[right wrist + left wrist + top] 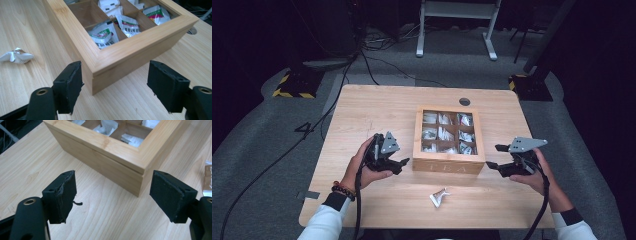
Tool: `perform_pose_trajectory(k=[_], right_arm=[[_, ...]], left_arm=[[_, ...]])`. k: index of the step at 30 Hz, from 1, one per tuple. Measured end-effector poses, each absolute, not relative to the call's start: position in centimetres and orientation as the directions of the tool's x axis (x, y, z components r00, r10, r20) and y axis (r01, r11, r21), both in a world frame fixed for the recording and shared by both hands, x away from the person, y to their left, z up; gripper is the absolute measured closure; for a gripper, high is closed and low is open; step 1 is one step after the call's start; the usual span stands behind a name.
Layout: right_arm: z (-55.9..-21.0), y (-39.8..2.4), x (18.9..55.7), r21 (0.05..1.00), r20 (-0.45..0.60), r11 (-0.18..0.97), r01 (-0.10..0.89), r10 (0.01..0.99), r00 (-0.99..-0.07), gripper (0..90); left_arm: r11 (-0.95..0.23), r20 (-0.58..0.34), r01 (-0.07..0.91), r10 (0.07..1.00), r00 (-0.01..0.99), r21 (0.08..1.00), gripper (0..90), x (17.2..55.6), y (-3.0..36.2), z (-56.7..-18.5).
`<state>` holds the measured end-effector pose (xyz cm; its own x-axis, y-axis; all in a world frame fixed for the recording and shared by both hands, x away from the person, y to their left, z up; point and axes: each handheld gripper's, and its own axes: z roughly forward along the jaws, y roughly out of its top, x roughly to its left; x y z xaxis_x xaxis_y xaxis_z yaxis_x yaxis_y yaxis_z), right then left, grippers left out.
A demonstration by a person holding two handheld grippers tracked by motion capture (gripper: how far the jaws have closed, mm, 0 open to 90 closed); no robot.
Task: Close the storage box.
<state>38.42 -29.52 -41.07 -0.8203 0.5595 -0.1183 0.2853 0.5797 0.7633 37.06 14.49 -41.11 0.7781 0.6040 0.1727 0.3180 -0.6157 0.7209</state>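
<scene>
Box [448,165] lies square, front facing the person.

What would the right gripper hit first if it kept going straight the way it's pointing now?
Most likely the near corner of the wooden tea box. The right gripper has open jaws that frame that corner, with nothing between them and it. How far off it is remains hard to judge.

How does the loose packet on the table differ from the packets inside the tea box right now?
The loose packet lies crumpled on the bare table, in front of the tea box; the boxed packets sit sorted in compartments. The loose one looks plain white and silvery in the right gripper view; the boxed ones show green and red print there. All are small sachets.
</scene>
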Motion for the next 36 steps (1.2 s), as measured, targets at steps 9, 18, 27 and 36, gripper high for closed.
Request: perform_pose_trajectory(k=[9,18,27,36], right_arm=[[-42.1,-31.5,37.9,0.748,-0.139,0.583,0.318,0.606,-0.784,26.2],[-42.9,-33.6,37.1,0.749,-0.134,0.563,0.349,0.644,-0.753,26.6],[-44.4,-34.9,36.1,0.723,-0.146,0.576,0.382,0.668,-0.730,26.8],[-45.8,-36.1,34.9,0.725,-0.117,0.547,0.418,0.697,-0.708,27.0]], left_arm=[[-0.648,0.214,0.333,0.616,0.758,0.685,19.4,35.9,16.0,-42.2],[-0.655,0.237,0.346,0.632,0.738,0.671,18.5,34.8,17.4,-43.4],[-0.656,0.250,0.370,0.654,0.714,0.658,18.9,34.2,18.9,-44.5],[-0.655,0.251,0.387,0.665,0.704,0.650,20.1,33.5,20.1,-45.6]])
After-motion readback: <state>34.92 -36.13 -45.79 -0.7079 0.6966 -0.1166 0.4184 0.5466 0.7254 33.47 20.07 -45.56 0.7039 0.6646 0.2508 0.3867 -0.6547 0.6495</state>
